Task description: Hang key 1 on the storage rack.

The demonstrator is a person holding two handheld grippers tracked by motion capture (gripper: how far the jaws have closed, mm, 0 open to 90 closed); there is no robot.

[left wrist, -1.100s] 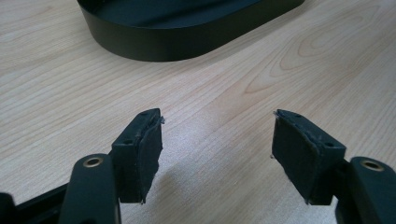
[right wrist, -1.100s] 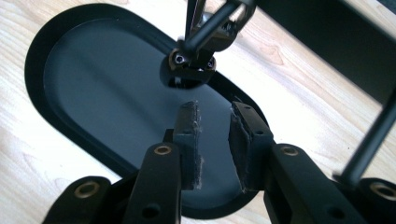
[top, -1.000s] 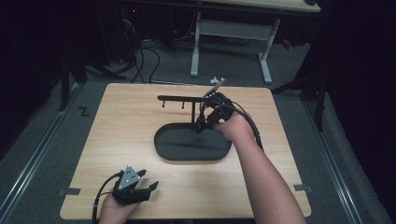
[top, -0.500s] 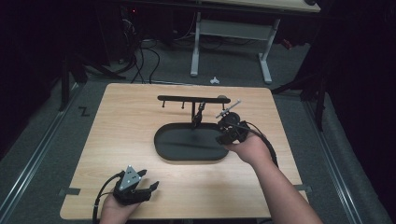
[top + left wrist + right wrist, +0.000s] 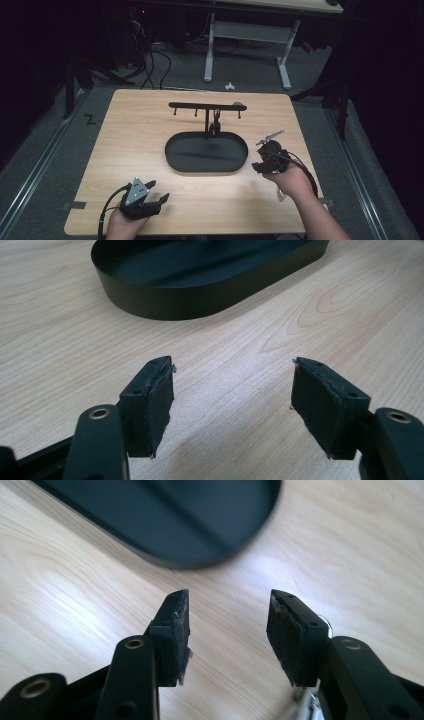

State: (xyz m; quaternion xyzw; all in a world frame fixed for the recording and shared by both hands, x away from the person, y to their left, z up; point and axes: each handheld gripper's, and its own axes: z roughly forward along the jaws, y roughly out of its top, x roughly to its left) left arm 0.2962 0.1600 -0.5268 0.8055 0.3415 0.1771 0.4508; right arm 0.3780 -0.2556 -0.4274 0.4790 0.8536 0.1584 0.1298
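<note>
Counter point(image 5: 150, 130): pale wood grain, lit brightly from above.
Floor point(image 5: 60, 155): grey, metal rails point(image 5: 30, 175) laid along both sides.
Behind: white-legged desk point(image 5: 250, 45); tangled black cables point(image 5: 150, 55).
Surroundings: left in darkness.

This looks like a lab or test room: a bare wooden bench point(image 5: 150, 150) stands on grey carpet, loose cables point(image 5: 155, 60) trail across the floor beyond it, a white-legged work desk point(image 5: 245, 35) stands behind, and the surroundings are dark.
</note>
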